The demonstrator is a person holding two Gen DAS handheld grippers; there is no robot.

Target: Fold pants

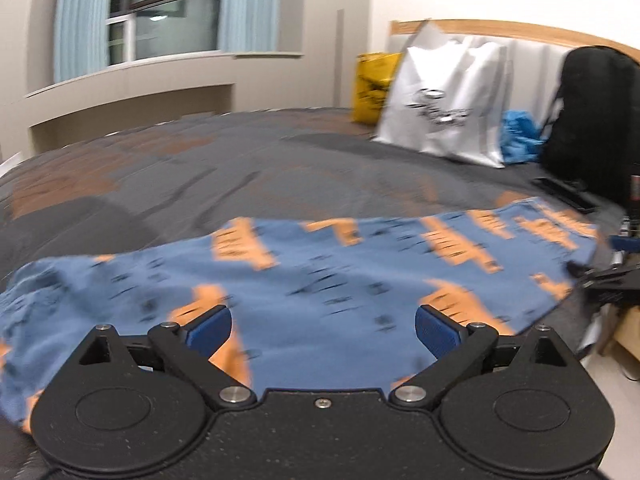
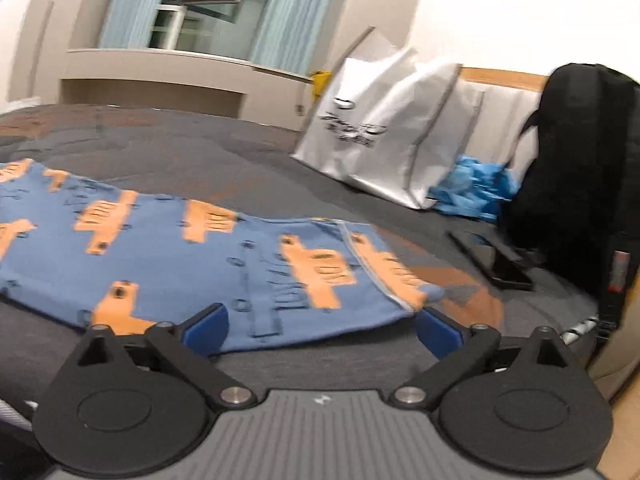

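Place: a bedroom in a home.
Bed (image 1: 280,168): grey cover with orange patches, fills the middle; wooden headboard (image 1: 500,28) at 2 o'clock.
Window (image 2: 216,4): at 12 o'clock, pale blue curtains (image 2: 128,4) (dark outside, a lamp reflected in the glass).
Clutter: white bag (image 2: 384,132) and black backpack (image 2: 580,152) at 2 to 3 o'clock, leaning on the headboard.

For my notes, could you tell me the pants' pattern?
Blue pants with orange shapes; right wrist view.
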